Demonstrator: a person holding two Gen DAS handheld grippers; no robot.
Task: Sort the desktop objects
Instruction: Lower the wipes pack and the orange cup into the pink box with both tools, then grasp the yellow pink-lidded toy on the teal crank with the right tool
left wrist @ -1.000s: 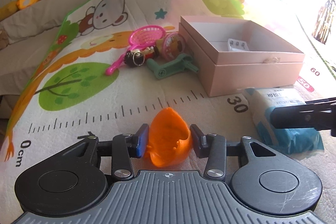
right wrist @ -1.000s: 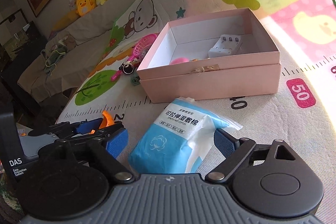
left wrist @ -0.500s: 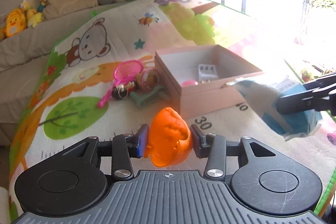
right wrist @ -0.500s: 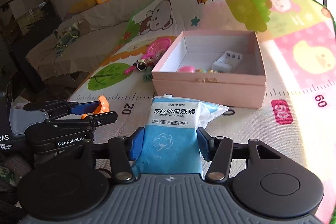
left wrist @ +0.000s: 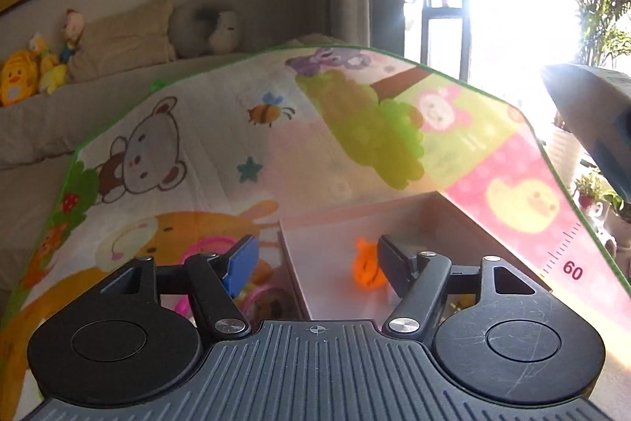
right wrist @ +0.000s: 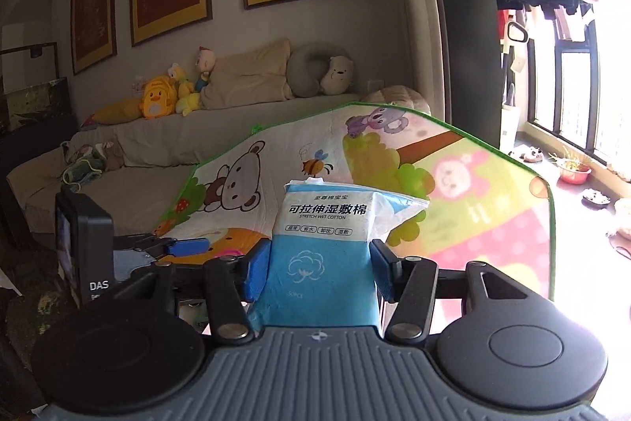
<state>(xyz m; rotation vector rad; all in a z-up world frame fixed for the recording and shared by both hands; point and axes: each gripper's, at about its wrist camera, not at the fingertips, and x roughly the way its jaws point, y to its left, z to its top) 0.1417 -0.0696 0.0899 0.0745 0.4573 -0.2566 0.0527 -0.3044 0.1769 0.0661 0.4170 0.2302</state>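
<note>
Orange toy dropped into pink box, left gripper apart above, right gripper clamping cotton pack aloft.

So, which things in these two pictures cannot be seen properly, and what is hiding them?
- Pink box, left wrist view: the gripper body covers its near part, so most contents are hidden; the orange toy inside is blurred.
- Pink toys beside the box, left wrist view: behind the left gripper fingers.
- Wet cotton pack: the frame edge cuts it in the left wrist view.
- Right wrist view: pack and right gripper hide the box.
</note>
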